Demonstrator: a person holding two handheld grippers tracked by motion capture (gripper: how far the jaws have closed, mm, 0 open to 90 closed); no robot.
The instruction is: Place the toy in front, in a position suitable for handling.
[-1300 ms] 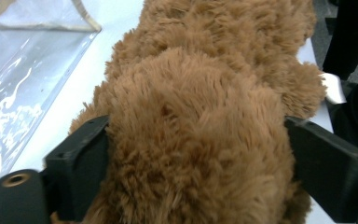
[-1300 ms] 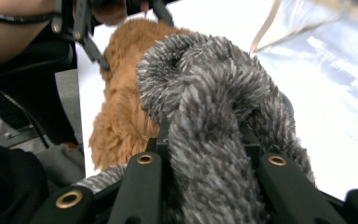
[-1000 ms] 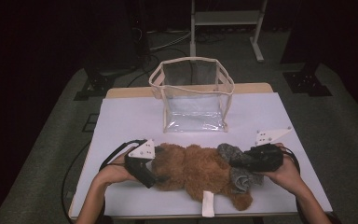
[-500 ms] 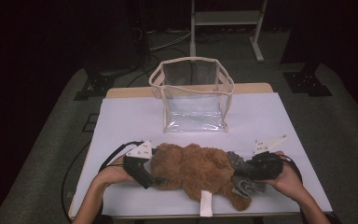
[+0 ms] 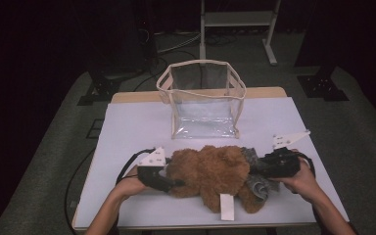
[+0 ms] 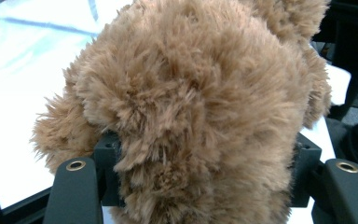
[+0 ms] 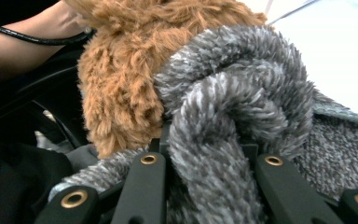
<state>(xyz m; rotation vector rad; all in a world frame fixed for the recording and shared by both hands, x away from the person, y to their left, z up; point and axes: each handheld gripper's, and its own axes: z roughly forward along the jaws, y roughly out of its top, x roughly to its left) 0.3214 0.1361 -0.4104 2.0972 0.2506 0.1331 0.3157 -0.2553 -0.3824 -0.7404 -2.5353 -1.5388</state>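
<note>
We saw a brown plush teddy bear (image 5: pixel 210 175) lying on its side across the near part of the white-covered table (image 5: pixel 127 122), its long axis running left to right, parallel to the table's near edge. A grey knitted scarf (image 5: pixel 255 172) was wrapped at its right end, so the head end pointed toward our right hand. A white sewn-in label (image 5: pixel 226 206) stuck out from the bear toward the near edge; we could not read any writing on it. Behind the bear, near the middle of the table, stood an open clear plastic bag with beige trim (image 5: pixel 201 100), upright, its mouth facing up, and nothing lay between the two. Our left tongs (image 5: pixel 172 182) had just been closing, and the left gripper view showed the fur bulging between the jaws, pressed on both sides. Our right tongs (image 5: pixel 264 171) were clamped on the scarf, its grey folds bunched between the jaws.
</note>
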